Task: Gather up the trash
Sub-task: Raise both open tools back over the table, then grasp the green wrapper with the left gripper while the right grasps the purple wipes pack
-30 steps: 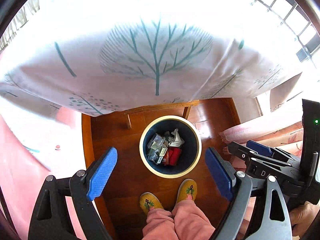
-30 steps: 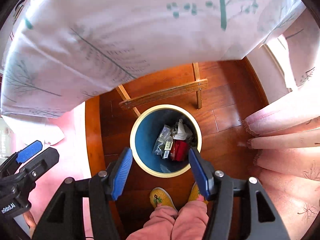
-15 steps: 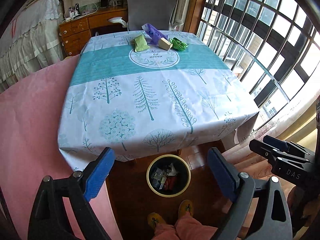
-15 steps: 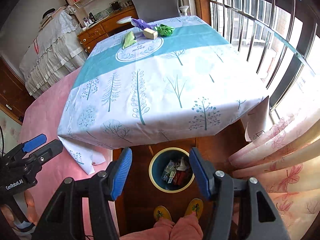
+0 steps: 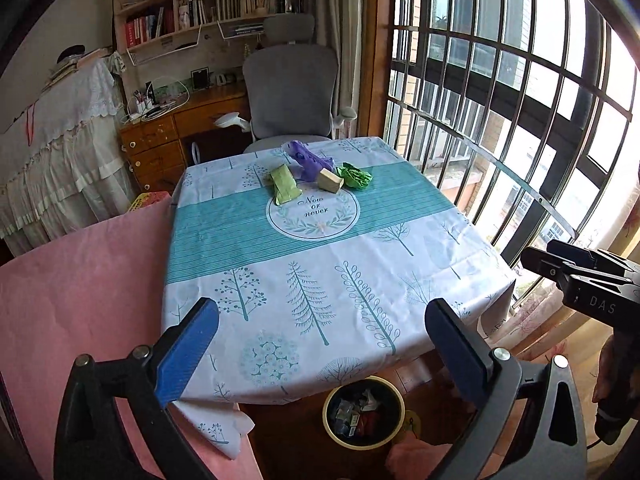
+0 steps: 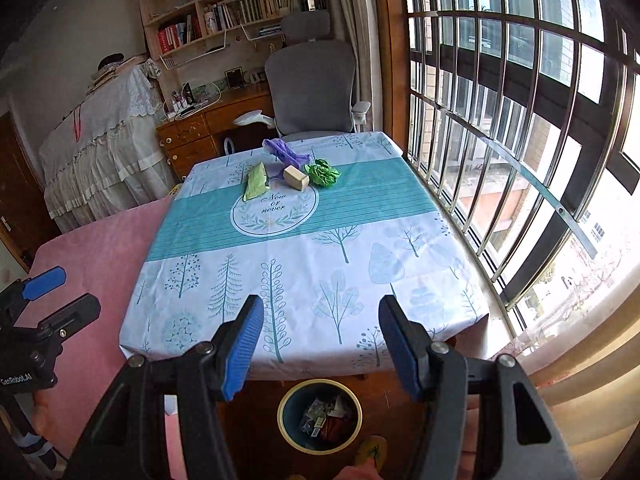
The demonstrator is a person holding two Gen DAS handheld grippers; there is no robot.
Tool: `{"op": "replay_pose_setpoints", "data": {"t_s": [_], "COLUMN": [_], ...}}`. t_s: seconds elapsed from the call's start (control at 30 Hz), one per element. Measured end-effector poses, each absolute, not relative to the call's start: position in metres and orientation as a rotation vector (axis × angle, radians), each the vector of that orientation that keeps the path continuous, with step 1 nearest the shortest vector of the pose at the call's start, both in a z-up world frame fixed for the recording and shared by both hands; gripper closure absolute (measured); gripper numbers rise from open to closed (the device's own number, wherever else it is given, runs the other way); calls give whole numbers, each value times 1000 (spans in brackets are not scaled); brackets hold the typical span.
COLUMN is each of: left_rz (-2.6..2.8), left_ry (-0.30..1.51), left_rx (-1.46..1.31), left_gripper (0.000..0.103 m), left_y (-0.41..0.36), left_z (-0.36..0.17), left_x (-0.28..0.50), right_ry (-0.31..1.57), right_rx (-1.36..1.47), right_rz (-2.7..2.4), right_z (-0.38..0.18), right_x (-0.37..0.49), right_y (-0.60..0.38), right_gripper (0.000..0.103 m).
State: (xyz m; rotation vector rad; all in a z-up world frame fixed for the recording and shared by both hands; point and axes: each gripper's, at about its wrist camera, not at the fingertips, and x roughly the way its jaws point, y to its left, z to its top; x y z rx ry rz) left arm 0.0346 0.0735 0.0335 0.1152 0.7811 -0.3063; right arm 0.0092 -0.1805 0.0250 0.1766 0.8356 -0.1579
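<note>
At the near edge of the table (image 5: 248,240), which fills the middle of both views under a white and teal tree-print cloth, both grippers hang above the front edge with nothing in them. On the floor under that near edge stands the round waste bin (image 5: 332,432), yellow-rimmed and already holding a jumble of wrappers.

The left gripper (image 5: 320,344) has its blue pads set wide apart, its jaws having just been opening, and nothing lies between them but the view of the cloth. The right gripper (image 6: 320,340) stands with its pads apart too, somewhat narrower, and empty.

The trash not yet collected sits in a cluster well away at the far side of the table, just beyond the round printed motto: a light green packet (image 5: 285,184) on the left, a purple bag (image 5: 306,158) behind, a small tan box (image 5: 330,180) in the middle, and a crumpled green wrapper (image 5: 355,176) on the right, touching or nearly touching the box.

The step in hand looks like the return to the table for a fresh pick. The next move calls for a long reach across the cloth to one piece, probably the packet for the left gripper or the wrapper for the right, then a carry back to the bin.
</note>
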Motion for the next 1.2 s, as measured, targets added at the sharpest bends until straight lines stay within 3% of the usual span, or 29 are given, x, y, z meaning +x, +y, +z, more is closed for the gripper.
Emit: {"op": "replay_pose_setpoints", "data": {"t_s": [0.43, 0.9, 1.0, 1.2], "left_rz": [-53, 95, 127, 144], "left_ry": [849, 1118, 1155, 1210], "left_rx": [38, -171, -153, -189], "left_gripper": [1, 1, 1, 1], "left_y": [73, 28, 21, 20], "left_z": [5, -97, -120, -148], "left_x": [175, 416, 453, 502], "right_ry": [900, 1099, 1133, 1156], "right_rx": [214, 112, 30, -59], "right_rz": [-26, 276, 350, 408], "right_z": [-13, -96, -124, -162], "right_x": [191, 454, 497, 554], "right_y": [-241, -260, -241, -211], "right_gripper": [43, 42, 29, 27]}}
